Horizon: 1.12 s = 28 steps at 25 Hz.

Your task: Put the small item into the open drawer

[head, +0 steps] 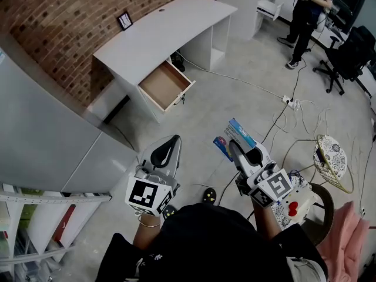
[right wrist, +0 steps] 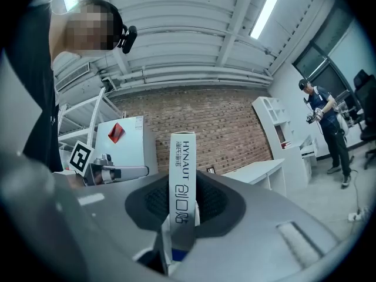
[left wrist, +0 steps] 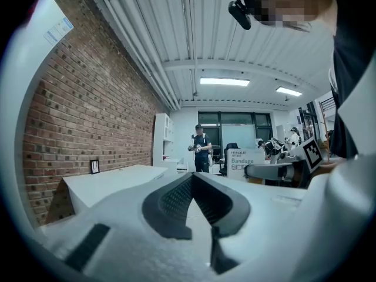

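Left gripper (head: 174,140) sits low in head view, jaws closed tip to tip, nothing between them. Right gripper (head: 234,147) is beside it, clamped on a flat box (head: 239,133). The box stands edge-on between the pads, blue and white, printed "Bandage". Both grippers are held over the grey floor (head: 235,98), pointing roughly toward the white desk (head: 158,31). Drawer (head: 164,86) under the desk's near end is pulled open, brown inside. Box is in the air, well apart from the drawer. Power strip (head: 292,103) with cables lies on the floor at right. Another person (head: 305,10) stands far back.
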Each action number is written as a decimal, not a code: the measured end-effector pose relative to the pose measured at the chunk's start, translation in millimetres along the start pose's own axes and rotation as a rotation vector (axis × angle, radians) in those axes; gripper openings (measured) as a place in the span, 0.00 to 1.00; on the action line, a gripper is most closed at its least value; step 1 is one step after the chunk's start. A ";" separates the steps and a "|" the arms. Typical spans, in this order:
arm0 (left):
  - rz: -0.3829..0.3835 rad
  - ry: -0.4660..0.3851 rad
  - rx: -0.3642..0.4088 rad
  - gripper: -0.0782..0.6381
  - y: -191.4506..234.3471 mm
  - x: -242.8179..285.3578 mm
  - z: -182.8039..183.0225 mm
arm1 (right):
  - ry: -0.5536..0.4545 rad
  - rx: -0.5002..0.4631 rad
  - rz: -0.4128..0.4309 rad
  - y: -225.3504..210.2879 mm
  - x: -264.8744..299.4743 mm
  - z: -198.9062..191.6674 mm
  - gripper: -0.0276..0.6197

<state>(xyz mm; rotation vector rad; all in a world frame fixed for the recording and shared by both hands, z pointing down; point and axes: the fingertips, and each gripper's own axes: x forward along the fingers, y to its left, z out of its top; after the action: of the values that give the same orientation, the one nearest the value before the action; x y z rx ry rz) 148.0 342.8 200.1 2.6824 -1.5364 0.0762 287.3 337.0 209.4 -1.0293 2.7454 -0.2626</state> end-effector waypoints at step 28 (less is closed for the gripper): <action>-0.030 0.024 0.008 0.10 -14.4 58.9 -6.5 | 0.008 0.014 -0.074 -69.5 -19.8 -1.1 0.18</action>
<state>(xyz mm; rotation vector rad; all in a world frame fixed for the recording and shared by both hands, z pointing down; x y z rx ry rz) 190.1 299.8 210.3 2.6998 -1.4919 0.1130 345.3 298.6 229.1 -1.1295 2.7121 -0.2971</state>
